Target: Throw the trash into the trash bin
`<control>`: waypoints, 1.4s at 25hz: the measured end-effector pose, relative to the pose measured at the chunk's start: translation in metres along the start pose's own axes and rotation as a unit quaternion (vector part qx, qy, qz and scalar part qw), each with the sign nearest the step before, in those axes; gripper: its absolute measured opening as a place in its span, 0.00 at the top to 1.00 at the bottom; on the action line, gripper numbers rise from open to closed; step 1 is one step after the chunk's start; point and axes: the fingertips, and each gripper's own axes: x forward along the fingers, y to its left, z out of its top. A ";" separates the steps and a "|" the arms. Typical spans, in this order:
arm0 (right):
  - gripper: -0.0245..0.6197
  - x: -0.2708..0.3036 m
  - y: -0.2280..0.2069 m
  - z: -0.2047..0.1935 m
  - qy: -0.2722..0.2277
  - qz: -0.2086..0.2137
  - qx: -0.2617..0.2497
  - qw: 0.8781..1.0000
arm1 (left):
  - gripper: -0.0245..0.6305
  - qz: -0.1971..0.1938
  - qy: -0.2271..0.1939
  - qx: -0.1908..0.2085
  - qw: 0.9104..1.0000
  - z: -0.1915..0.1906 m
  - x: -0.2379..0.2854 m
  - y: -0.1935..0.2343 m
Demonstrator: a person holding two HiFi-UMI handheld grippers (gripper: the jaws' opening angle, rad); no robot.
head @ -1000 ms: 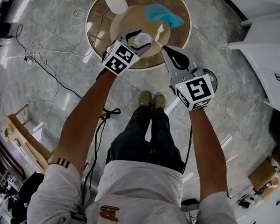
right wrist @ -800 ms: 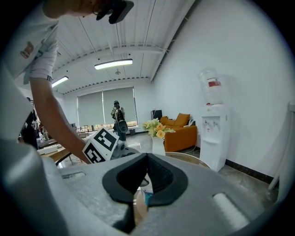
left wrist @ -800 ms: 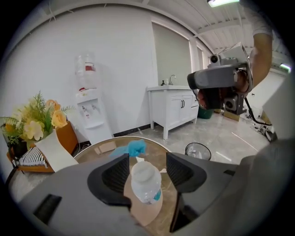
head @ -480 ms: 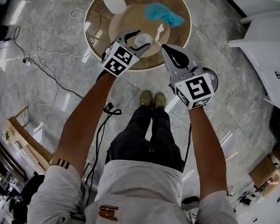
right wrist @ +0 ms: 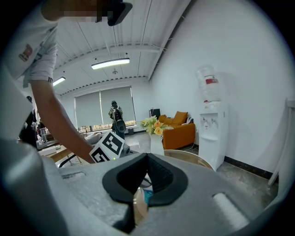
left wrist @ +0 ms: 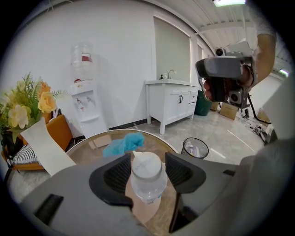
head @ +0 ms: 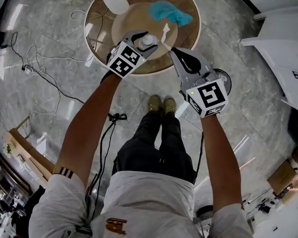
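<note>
Clear plastic bottle upright on tabletop | left tool spread around it, just narrowing | blue cloth at bottle's 1 o'clock | right tool pressed together, empty

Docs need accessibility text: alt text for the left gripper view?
The open left tongs straddle an upright clear bottle with a white cap on a round brown table. Behind it are a blue cloth, a wire trash bin on the floor and a white water dispenser by the wall.
</note>
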 end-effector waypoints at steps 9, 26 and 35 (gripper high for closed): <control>0.96 -0.012 -0.017 -0.004 0.000 -0.024 0.010 1.000 | 0.67 -0.003 -0.007 -0.014 1.000 0.003 -0.002 -0.004; 0.96 -0.149 -0.096 -0.026 -0.016 -0.169 0.045 0.985 | 0.67 -0.115 -0.107 0.054 0.986 0.136 0.035 -0.139; 0.96 -0.291 -0.148 -0.073 -0.012 -0.278 0.079 0.957 | 0.67 -0.189 -0.108 0.068 0.974 0.187 0.098 -0.268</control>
